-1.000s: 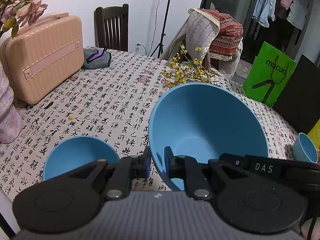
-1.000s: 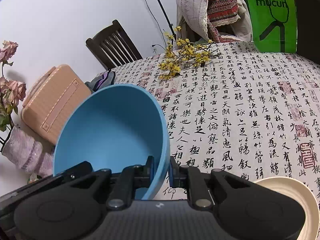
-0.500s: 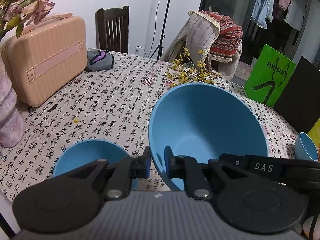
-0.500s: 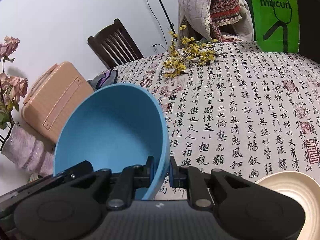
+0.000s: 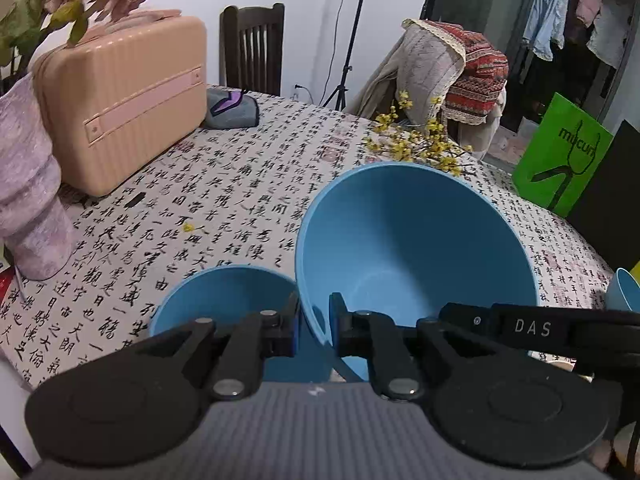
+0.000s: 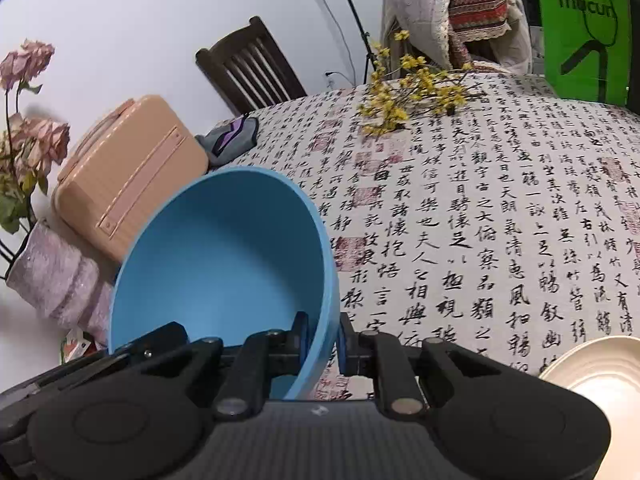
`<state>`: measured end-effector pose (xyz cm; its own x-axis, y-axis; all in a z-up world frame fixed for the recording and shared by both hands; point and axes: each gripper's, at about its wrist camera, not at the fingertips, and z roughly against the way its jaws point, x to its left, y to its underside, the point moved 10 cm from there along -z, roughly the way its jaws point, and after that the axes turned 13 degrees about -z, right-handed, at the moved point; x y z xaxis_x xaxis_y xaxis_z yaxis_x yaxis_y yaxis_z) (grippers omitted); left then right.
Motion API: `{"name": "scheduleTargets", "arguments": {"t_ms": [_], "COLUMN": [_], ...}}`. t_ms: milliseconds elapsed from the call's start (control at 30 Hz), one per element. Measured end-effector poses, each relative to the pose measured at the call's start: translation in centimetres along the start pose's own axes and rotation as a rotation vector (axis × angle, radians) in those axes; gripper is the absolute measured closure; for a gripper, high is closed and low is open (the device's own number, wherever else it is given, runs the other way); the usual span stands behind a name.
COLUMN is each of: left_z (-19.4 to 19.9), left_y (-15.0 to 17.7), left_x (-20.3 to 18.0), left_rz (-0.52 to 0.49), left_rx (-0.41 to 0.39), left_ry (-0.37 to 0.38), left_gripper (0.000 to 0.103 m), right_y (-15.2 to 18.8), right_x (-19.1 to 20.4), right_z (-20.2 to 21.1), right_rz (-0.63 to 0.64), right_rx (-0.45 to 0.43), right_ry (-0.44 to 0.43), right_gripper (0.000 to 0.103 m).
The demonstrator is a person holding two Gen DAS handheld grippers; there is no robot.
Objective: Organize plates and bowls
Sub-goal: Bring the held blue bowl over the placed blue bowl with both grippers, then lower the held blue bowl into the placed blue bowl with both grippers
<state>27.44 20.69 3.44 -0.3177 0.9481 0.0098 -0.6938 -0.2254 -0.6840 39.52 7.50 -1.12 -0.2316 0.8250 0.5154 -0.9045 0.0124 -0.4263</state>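
A large blue bowl (image 5: 416,248) hangs above the table, held by both grippers. My left gripper (image 5: 314,330) is shut on its near left rim. My right gripper (image 6: 323,336) is shut on the bowl's (image 6: 224,256) right rim, and part of it shows as a black bar marked DAS at the left view's right side. A smaller blue bowl (image 5: 224,300) rests on the patterned tablecloth (image 5: 240,184) just left of and below the large one. A cream ridged plate (image 6: 600,372) lies at the lower right of the right wrist view.
A peach case (image 5: 120,96) and a pink wrapped vase of roses (image 5: 28,184) stand at the left. Yellow flower sprigs (image 5: 420,144), a grey pouch (image 5: 232,108) and a green bag (image 5: 564,160) sit further back. A small blue cup (image 5: 624,292) is at the right edge.
Both grippers have carried the large bowl leftwards toward the small blue bowl, which now sits close under the left gripper. The grips have not changed.
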Motion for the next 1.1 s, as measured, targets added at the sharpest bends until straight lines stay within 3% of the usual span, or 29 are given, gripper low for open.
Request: {"name": "scheduleTargets", "arguments": {"t_ms": [1100], "left_z": [0.1], "left_y": [3.7], "left_x": [7.3], "left_rz": [0.117], "left_rx": [0.059], "left_ry": [-0.080], "left_gripper": [0.090], "right_y": [4.2], "right_x": [5.9], "right_z": [-4.8], "right_rz": [0.140], "right_rx": [0.134], "right_ry": [-0.010], "right_gripper": [0.089]}}
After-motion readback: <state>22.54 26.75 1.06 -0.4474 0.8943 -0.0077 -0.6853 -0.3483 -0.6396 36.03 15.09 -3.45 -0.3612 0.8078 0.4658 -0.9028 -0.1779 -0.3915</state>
